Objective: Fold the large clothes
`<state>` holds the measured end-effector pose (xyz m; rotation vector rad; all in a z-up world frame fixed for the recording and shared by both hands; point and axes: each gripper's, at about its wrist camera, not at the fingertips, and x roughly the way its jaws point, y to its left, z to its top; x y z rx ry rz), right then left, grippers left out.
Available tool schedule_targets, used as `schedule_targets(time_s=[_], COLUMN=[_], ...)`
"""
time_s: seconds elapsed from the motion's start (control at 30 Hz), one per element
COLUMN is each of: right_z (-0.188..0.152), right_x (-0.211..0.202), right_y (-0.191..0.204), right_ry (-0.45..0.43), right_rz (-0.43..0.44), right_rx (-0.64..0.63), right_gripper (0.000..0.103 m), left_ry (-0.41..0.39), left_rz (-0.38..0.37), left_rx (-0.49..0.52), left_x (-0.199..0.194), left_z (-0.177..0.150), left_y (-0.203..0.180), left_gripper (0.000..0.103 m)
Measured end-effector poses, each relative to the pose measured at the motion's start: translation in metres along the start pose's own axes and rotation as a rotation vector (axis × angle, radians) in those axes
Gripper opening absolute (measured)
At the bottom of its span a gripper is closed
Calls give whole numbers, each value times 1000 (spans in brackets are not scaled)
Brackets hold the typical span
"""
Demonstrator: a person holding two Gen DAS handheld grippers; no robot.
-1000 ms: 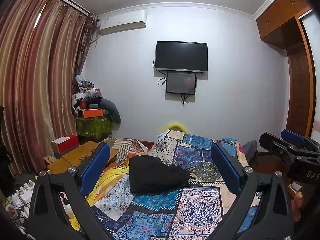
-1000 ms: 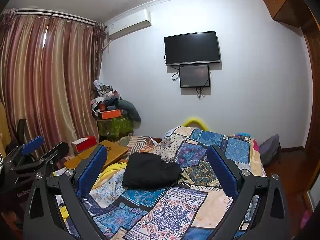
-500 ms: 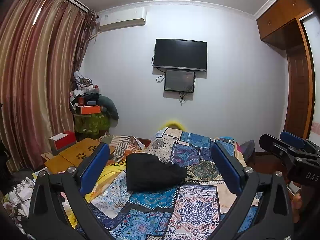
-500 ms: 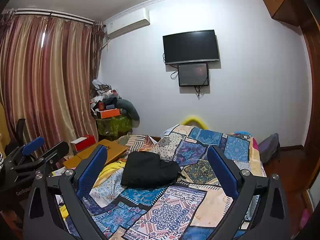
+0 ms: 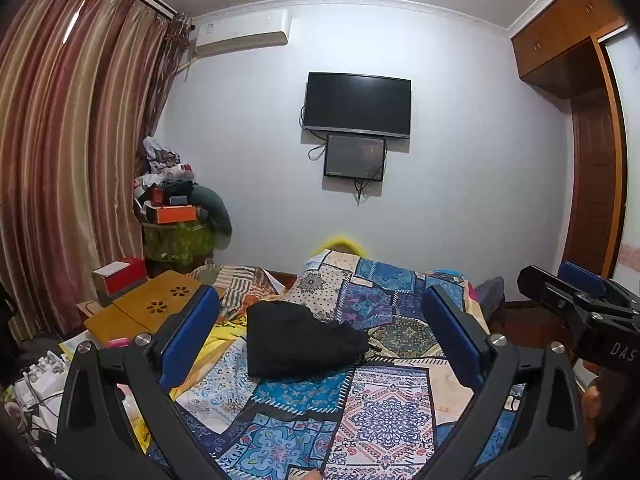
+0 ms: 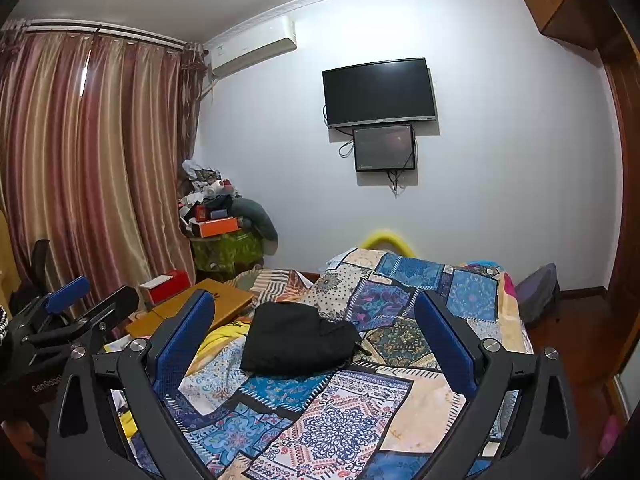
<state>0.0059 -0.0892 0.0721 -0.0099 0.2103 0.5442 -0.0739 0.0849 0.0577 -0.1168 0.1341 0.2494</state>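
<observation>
black garment [image 5: 298,338] lies mid-bed on the patchwork quilt [image 5: 372,412], in a compact, roughly rectangular bundle; looks already folded at least once or twice, though the top layer at its 3 o'clock side is lumpy and a thin cord or edge pokes out there. cannot tell what kind of clothing it is.

left gripper [image 5: 320,336]: fingers spread wide, nothing between them, held above the near end of the bed, well apart from the garment. right gripper [image 6: 316,336]: same, fingers wide apart and empty, garment framed between them at 12 o'clock.

judgement: fold appears largely done; what may remain is a final tidy or squaring of the loose side. no other unfolded clothing is evident on the quilt. wooden lap desk [image 5: 144,308] sits at 9 o'clock of the garment, uninvolved.
</observation>
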Motion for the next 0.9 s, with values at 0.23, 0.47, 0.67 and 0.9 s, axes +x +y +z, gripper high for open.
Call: schedule_targets(time_s=[0.23, 0.47, 0.67, 0.9], right_z=[-2, -4, -4, -4], right_x=[1, 4, 6, 9], right_y=[0, 3, 4, 4], right_ry=[3, 11, 18, 29], right_rz=[-5, -15, -18, -19], right_rx=[1, -4, -3, 2], right_gripper=[100, 100, 100, 100], left_ry=[5, 9, 13, 20], left_rz=[-4, -8, -5, -3], left_rx=[-4, -7, -4, -9], left_x=[2, 4, 7, 9], left_z=[0, -3, -5, -7], left_y=[2, 3, 4, 6], left_gripper=[102, 102, 102, 102])
